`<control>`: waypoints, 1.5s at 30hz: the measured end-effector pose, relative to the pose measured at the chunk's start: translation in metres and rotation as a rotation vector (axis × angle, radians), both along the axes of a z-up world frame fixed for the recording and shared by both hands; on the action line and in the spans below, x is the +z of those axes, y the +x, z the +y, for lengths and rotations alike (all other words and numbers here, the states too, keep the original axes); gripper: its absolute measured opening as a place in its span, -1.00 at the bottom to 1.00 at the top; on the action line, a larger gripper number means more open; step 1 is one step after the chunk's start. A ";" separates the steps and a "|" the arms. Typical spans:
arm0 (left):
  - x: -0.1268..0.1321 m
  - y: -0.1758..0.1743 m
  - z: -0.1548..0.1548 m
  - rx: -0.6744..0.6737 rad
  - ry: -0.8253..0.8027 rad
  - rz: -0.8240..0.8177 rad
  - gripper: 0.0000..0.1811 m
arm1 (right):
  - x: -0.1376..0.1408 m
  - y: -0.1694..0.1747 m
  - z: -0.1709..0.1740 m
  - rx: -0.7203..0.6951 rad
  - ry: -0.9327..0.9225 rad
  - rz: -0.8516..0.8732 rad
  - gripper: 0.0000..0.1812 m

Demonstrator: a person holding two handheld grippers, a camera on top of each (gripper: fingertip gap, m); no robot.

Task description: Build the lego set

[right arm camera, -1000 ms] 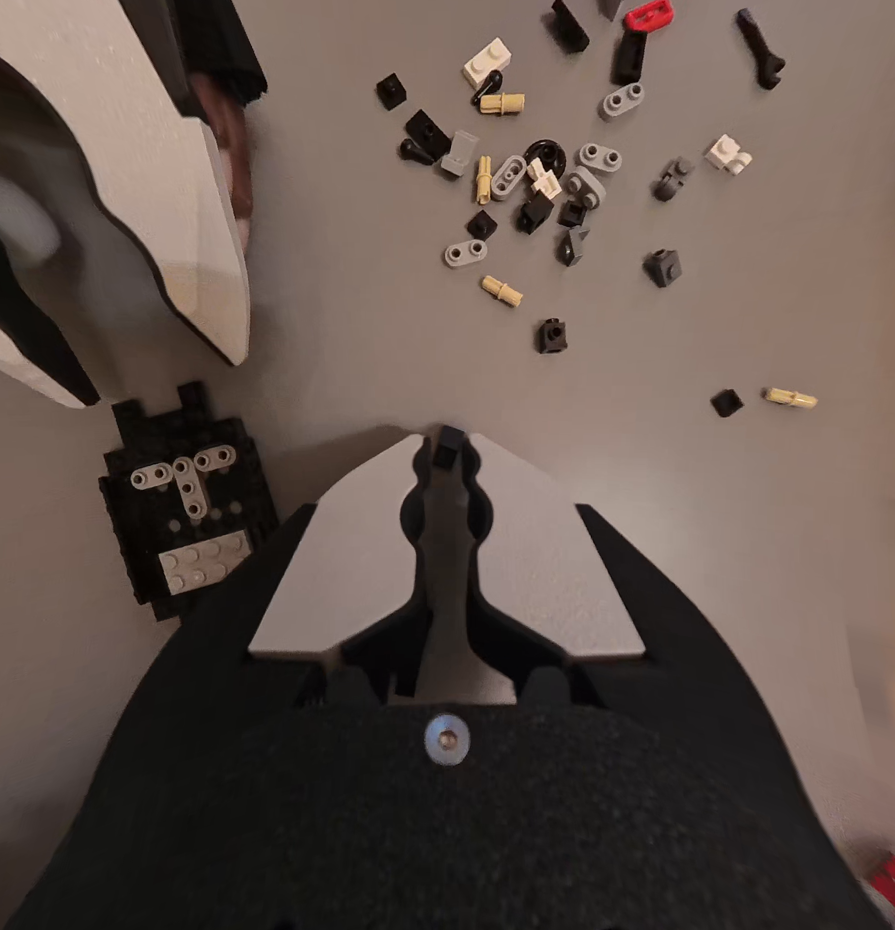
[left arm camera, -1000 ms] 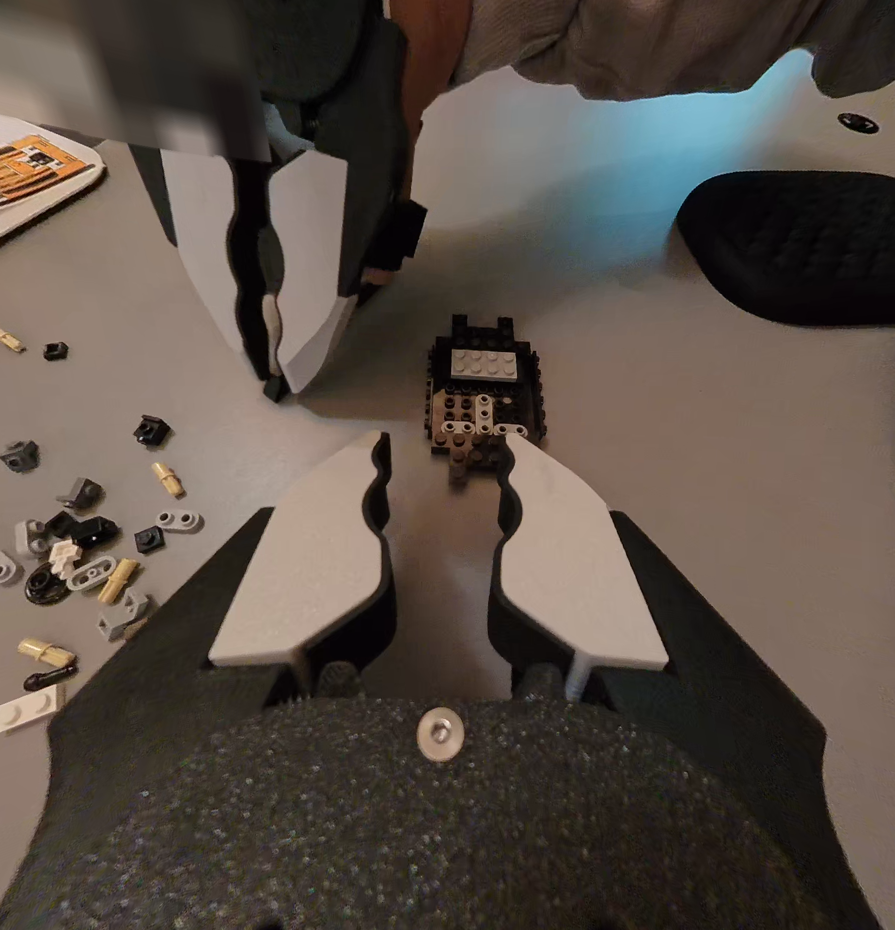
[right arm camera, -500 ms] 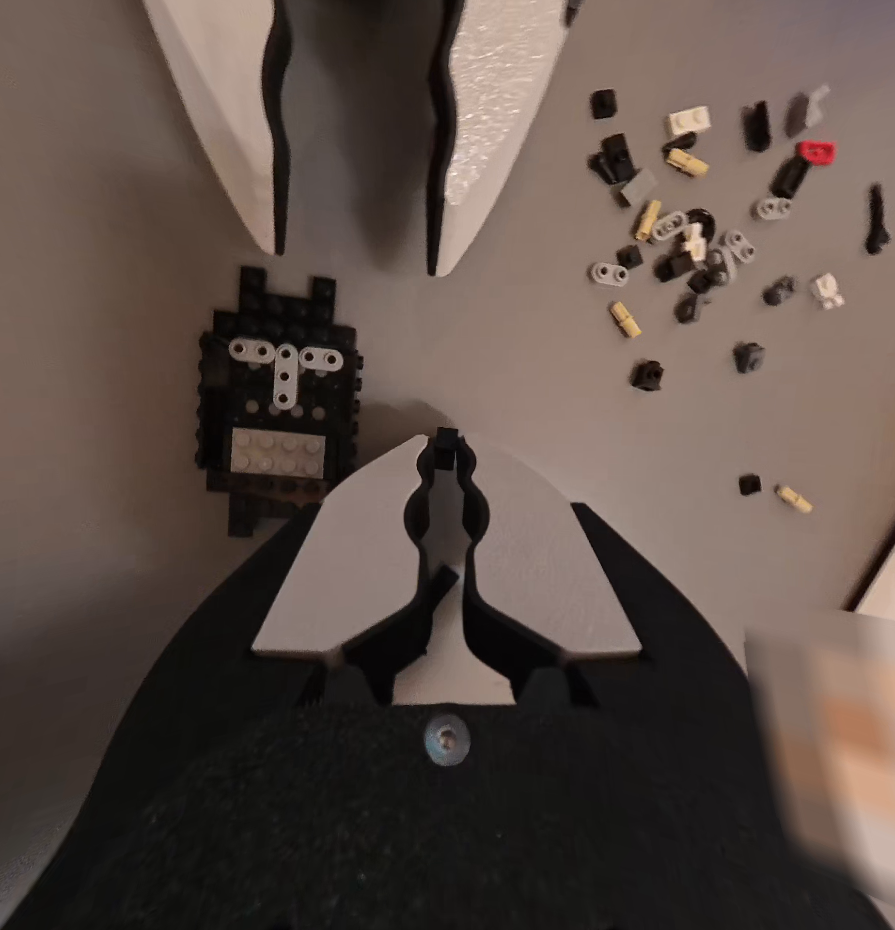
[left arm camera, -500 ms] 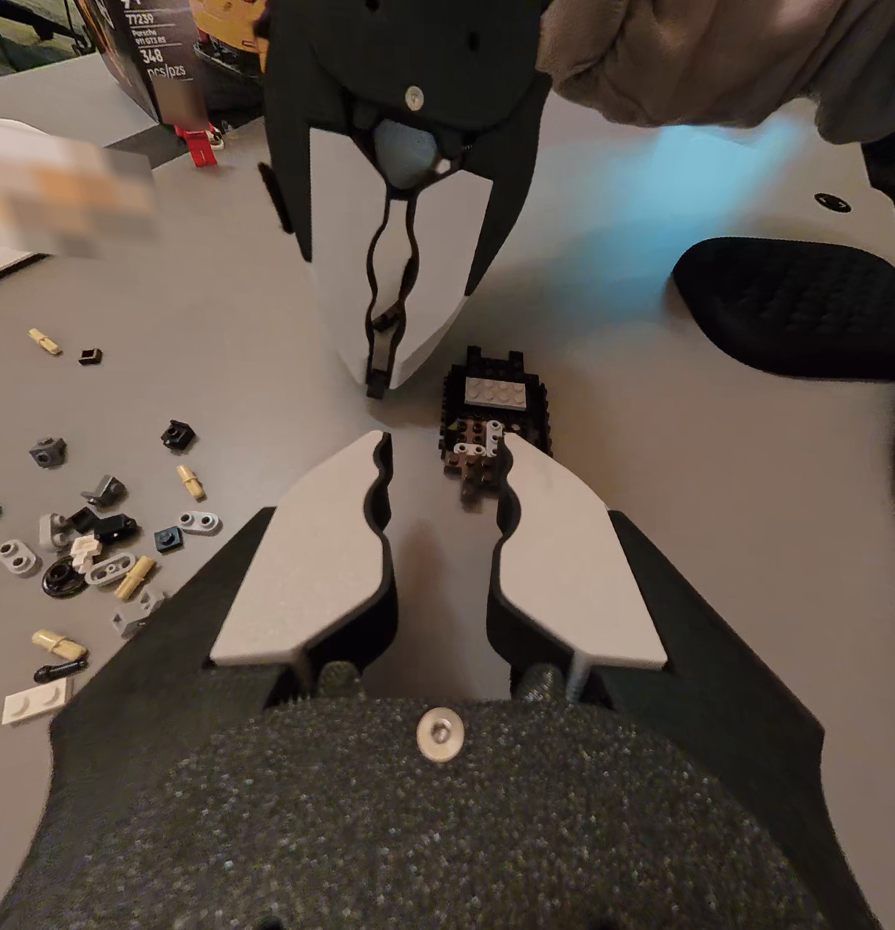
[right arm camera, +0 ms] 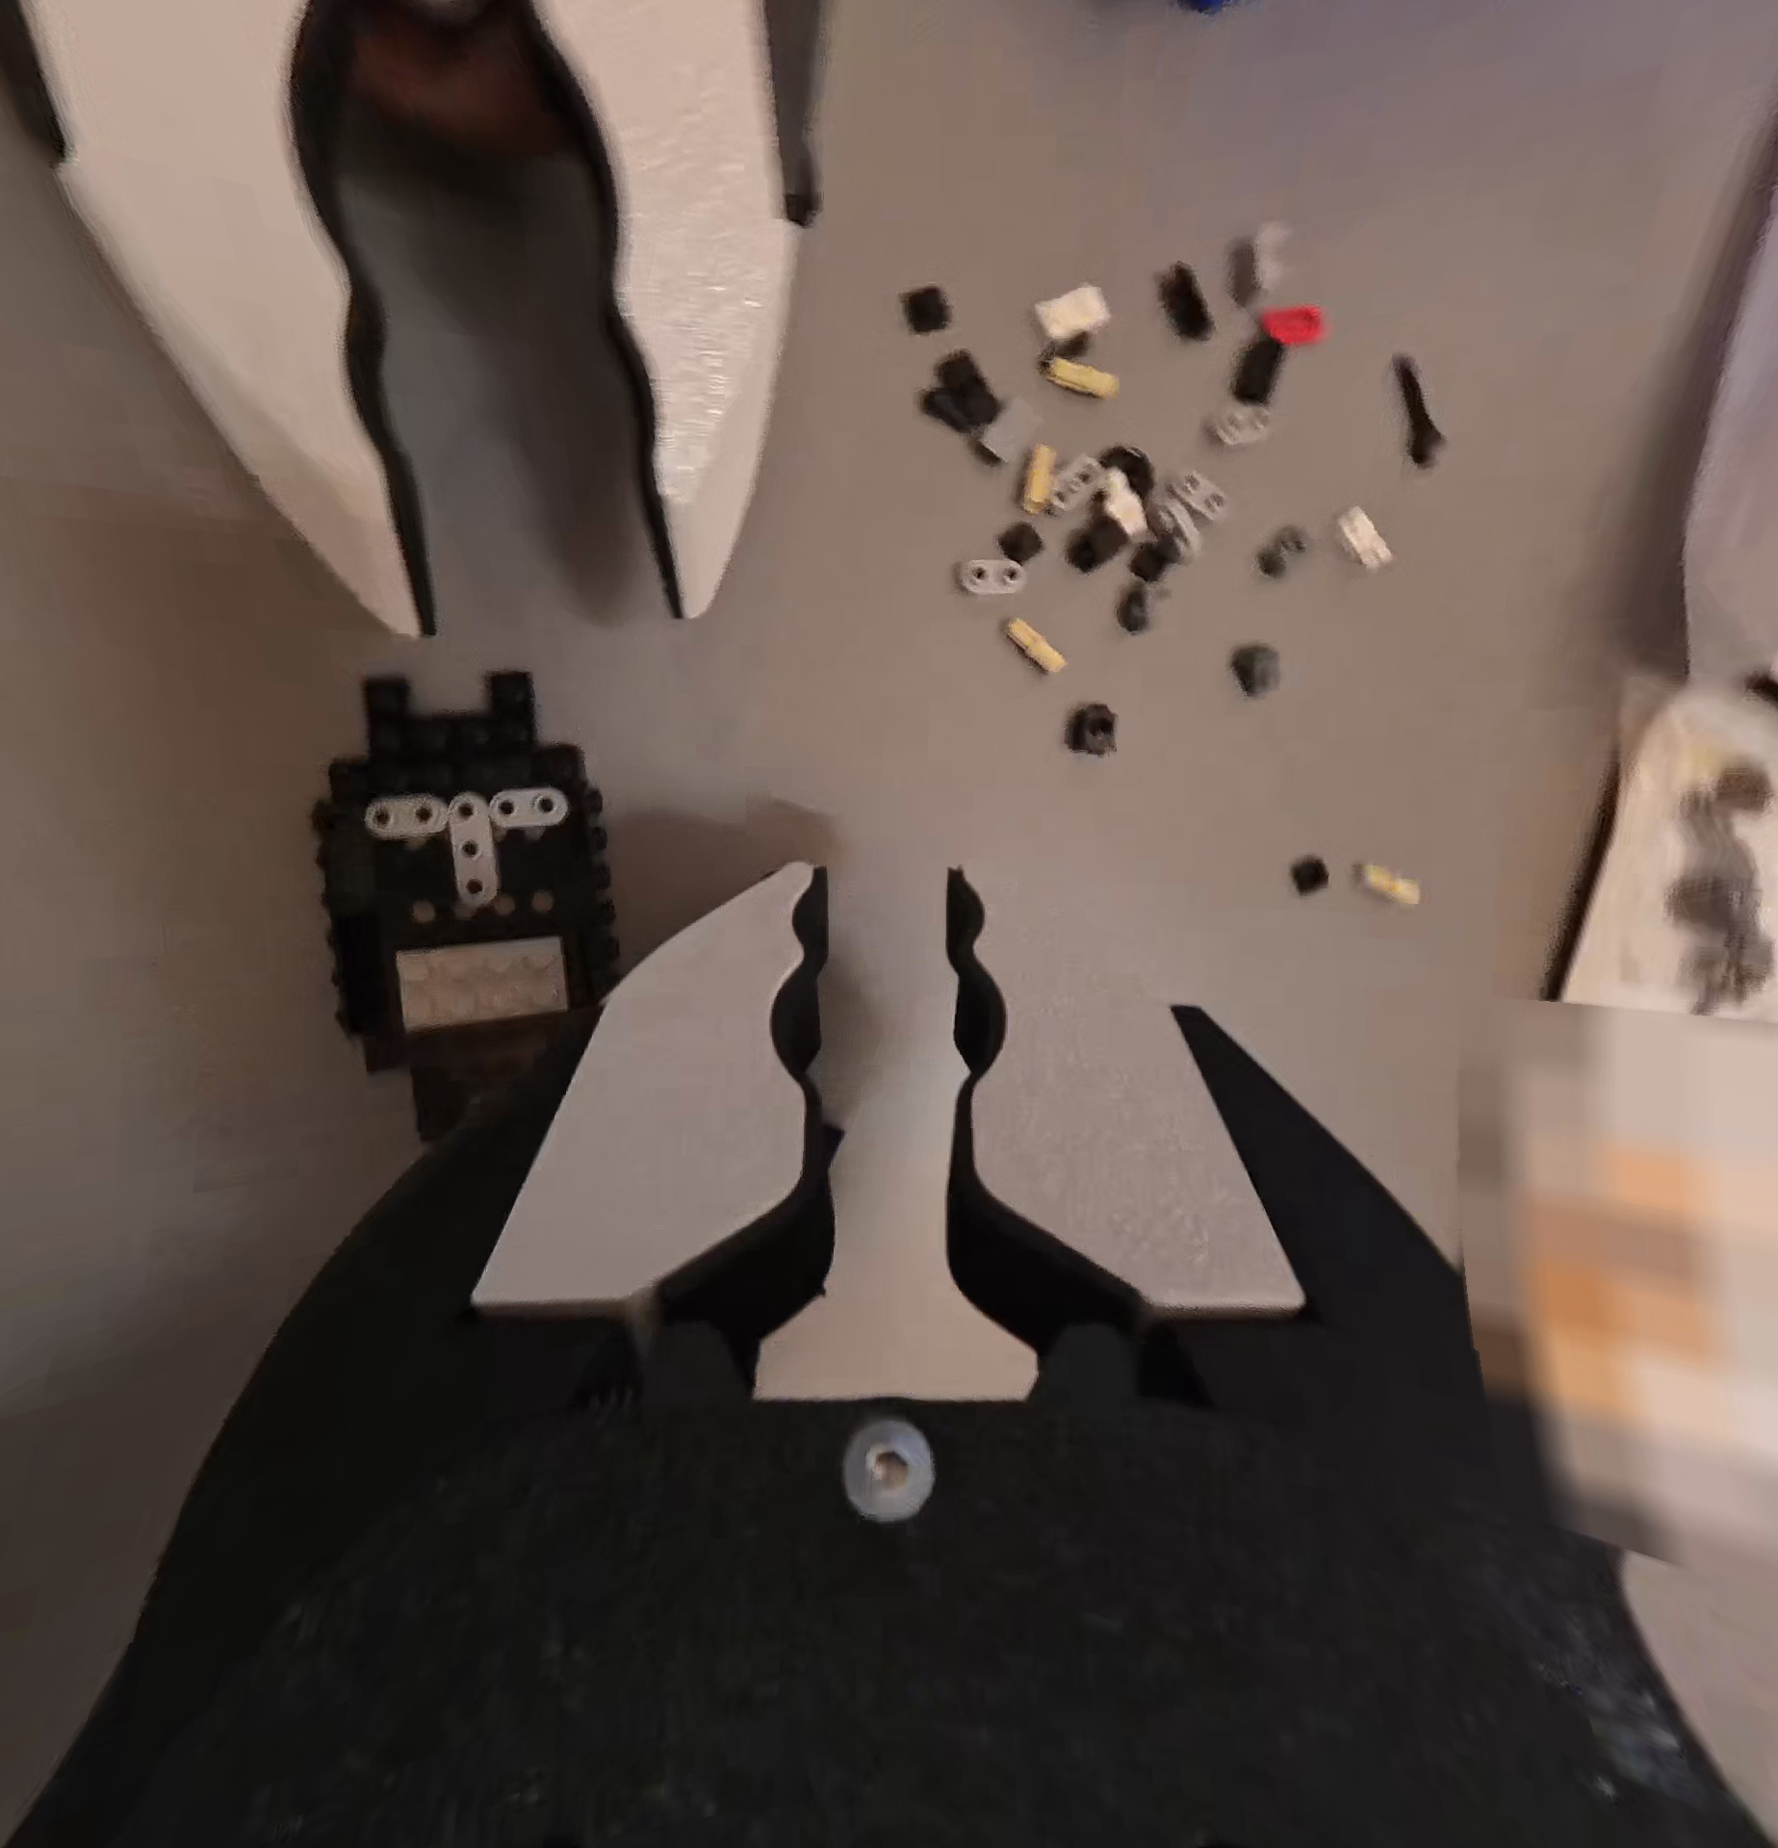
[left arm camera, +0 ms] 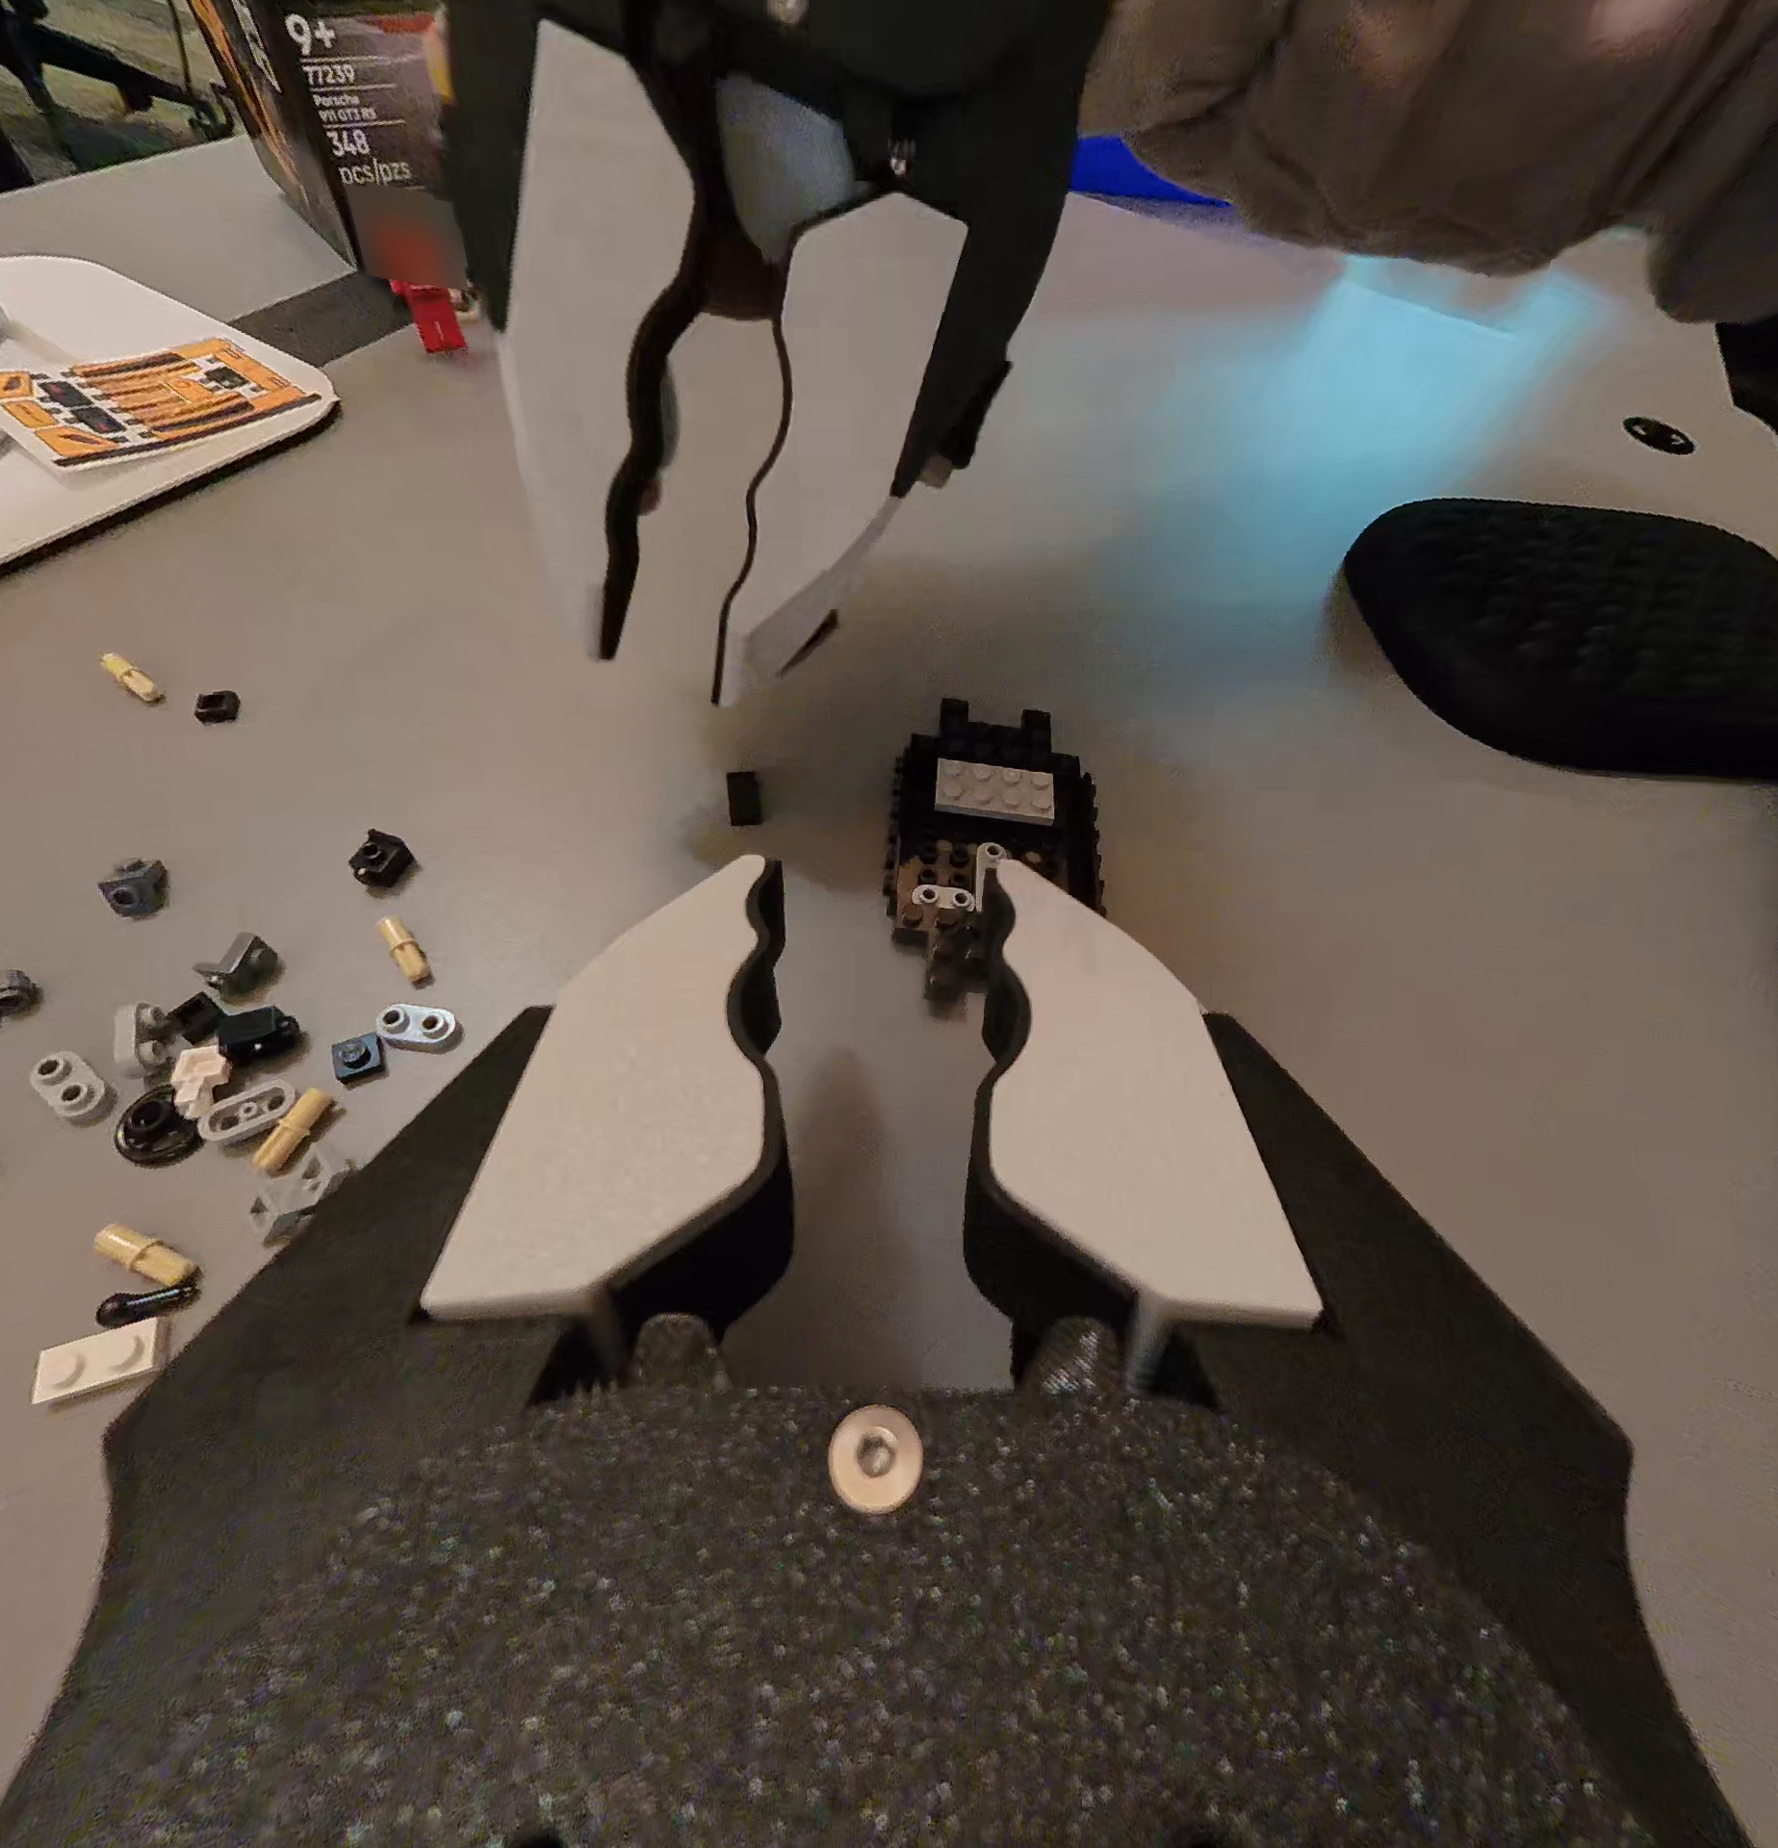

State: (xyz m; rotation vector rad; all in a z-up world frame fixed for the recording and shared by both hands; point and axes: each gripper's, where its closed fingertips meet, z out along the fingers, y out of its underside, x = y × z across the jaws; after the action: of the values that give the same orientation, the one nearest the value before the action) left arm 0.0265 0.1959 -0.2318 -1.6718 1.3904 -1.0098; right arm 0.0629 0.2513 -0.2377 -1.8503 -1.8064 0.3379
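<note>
A plain grey worktop [left arm camera: 1265, 1000] carries everything. At its far left edge stand a dark set box [left arm camera: 354, 130] and a white board with an orange sticker sheet [left arm camera: 134, 400]; a black textured pad [left arm camera: 1585, 640] lies at the right. Loose small parts [left arm camera: 214, 1040], black, grey and tan, are scattered on the left side of the worktop.

The partly built black lego model [left arm camera: 995, 830], topped with a light grey plate and pale links, lies flat near the middle. A small black brick [left arm camera: 743, 797] rests on the worktop just left of it, apart from it.

The left gripper [left arm camera: 880, 875] is held low over the worktop, jaws wide apart and holding nothing, its right fingertip overlapping the model's near edge. The right gripper [right arm camera: 883, 875] hangs above, pointing down beside the model, jaws parted and empty, the small brick below its tips in the left wrist view. A grey sleeve [left arm camera: 1415, 130] shows behind it.
</note>
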 end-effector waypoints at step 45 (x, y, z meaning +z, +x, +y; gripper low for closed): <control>0.093 -0.004 -0.069 -0.472 -0.652 -0.487 -0.88 | 0.097 -0.052 -0.125 0.369 0.231 0.382 -0.95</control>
State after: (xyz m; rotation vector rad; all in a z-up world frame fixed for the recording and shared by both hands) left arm 0.0221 0.1267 -0.1388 -1.3680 1.2040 -2.1585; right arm 0.0105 0.1263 -0.1403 -1.1976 -1.8167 0.5486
